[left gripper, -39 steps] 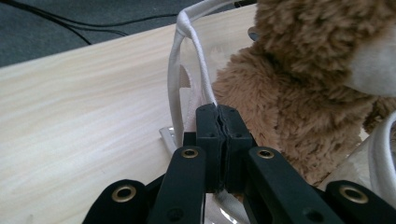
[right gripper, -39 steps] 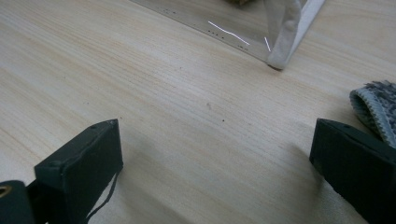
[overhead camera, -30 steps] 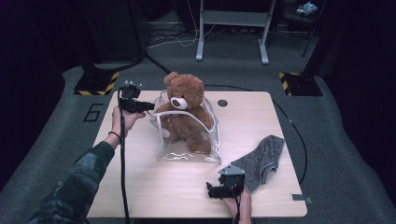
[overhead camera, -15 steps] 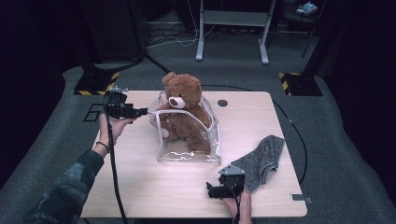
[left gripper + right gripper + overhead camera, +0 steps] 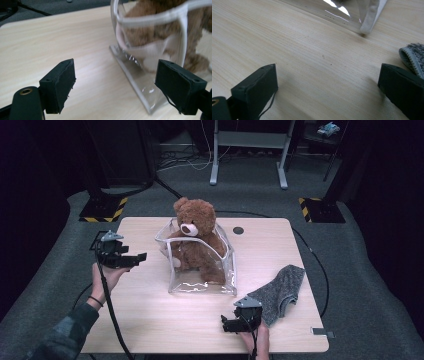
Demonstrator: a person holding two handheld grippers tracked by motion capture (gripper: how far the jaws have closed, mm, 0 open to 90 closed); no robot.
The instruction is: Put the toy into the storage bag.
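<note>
My left gripper (image 5: 140, 256) has just been opening, jaws apart w/ nothing between, left of the clear bag (image 5: 200, 270). The teddy bear (image 5: 196, 237) sits upright in the bag mid-worktop (image 5: 150, 320), so it looks packed. Right gripper (image 5: 226, 324) jaws also apart, idle just beside the grey cloth (image 5: 280, 292).

On the table (image 5: 150, 320) we list a bag (image 5: 200, 282) at centre with a teddy bear (image 5: 196, 237) sitting in it. A cloth (image 5: 280, 292) lies to its right, near the front edge. We hold the left gripper (image 5: 142, 256) left of the bag, well apart, and the right gripper (image 5: 223, 324) before it, just left of the cloth.
</note>
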